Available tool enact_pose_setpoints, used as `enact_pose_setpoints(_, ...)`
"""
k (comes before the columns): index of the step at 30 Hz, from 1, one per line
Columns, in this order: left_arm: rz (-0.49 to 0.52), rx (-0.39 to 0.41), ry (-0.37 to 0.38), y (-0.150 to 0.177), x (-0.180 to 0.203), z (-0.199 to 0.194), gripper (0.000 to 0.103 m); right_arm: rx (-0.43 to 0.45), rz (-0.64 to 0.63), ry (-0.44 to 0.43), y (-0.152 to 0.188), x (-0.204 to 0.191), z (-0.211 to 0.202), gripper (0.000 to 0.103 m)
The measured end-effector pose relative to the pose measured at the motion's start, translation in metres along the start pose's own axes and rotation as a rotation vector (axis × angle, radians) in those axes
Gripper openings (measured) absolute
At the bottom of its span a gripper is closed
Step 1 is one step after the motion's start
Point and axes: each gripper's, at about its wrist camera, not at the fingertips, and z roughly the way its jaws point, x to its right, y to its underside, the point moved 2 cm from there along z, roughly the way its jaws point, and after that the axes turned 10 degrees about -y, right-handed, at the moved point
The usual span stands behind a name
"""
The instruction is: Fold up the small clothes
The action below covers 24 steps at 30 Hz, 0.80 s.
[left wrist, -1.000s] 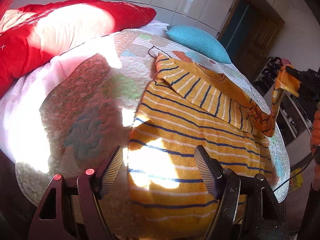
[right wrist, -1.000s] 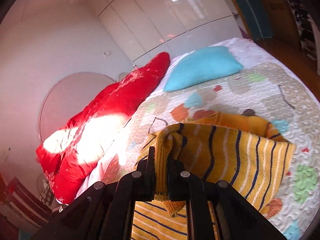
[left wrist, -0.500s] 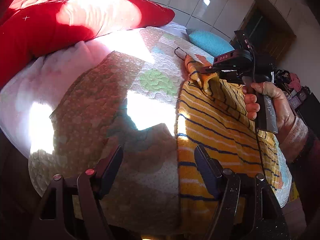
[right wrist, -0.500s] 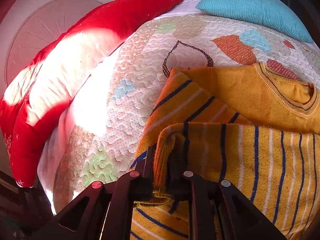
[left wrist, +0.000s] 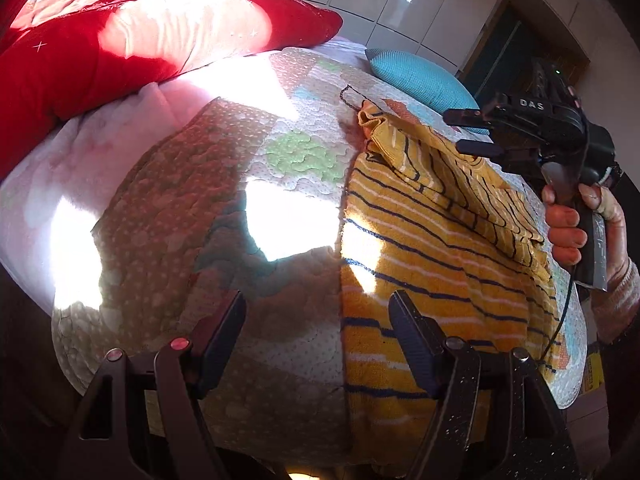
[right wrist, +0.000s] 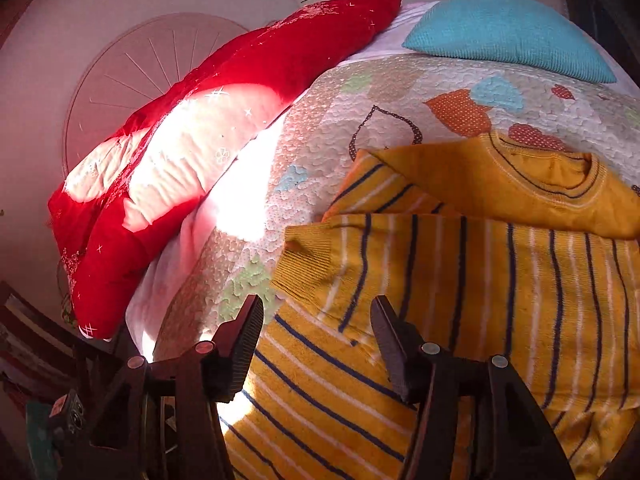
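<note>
The yellow striped sweater (right wrist: pixel 460 280) lay flat on the quilted bedspread (left wrist: pixel 240 200), with one sleeve (right wrist: pixel 360 256) laid across the chest below the collar. In my judgement the sleeve fold on that side was complete and the work stood between folds.

The right gripper (right wrist: pixel 316 320) was spread wide and held nothing. The sleeve cuff lay just ahead of its fingertips, apart from them, and the striped body ran beneath and to its right.

The left gripper (left wrist: pixel 316 316) was likewise parted and empty. The sweater's near edge lay under its right finger (left wrist: pixel 412 340), with bare bedspread under the other — whether it touched the cloth could not be told.

The next move would likely call for a grip on the opposite sleeve or the hem — neither was in hand.

A red cushion (right wrist: pixel 200 152) and a blue pillow (right wrist: pixel 508 36) lay well beyond.
</note>
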Motion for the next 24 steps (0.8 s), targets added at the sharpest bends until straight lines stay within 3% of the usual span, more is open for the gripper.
enact_pose_setpoints(5, 0.031, -0.016, -0.003, 0.002, 0.014, 0.005, 0.073, 0.074, 0.042, 0.17, 0.048, 0.061, -0.098, 0.069)
enact_pose_setpoints(9, 0.04, -0.04, 0.01, 0.004, 0.026, 0.012, 0.073, 0.136, 0.185, 0.253, 0.093, 0.119, -0.165, 0.071)
enact_pose_setpoints(14, 0.052, -0.051, 0.029, 0.005, 0.039, 0.02, 0.073, 0.168, 0.294, 0.193, 0.163, 0.147, -0.201, 0.071)
enact_pose_setpoints(19, 0.066, -0.062, 0.007, 0.004, 0.047, 0.026, 0.075, 0.156, 0.322, 0.064, 0.218, 0.137, -0.181, 0.072)
enact_pose_setpoints(22, 0.078, -0.072, -0.003, 0.007, 0.049, 0.032, 0.081, 0.192, 0.306, 0.029, 0.238, 0.123, -0.174, 0.072)
enact_pose_setpoints(24, 0.098, -0.068, -0.023, 0.009, 0.053, 0.031, 0.081, 0.216, 0.324, -0.056, 0.249, 0.117, -0.174, 0.072)
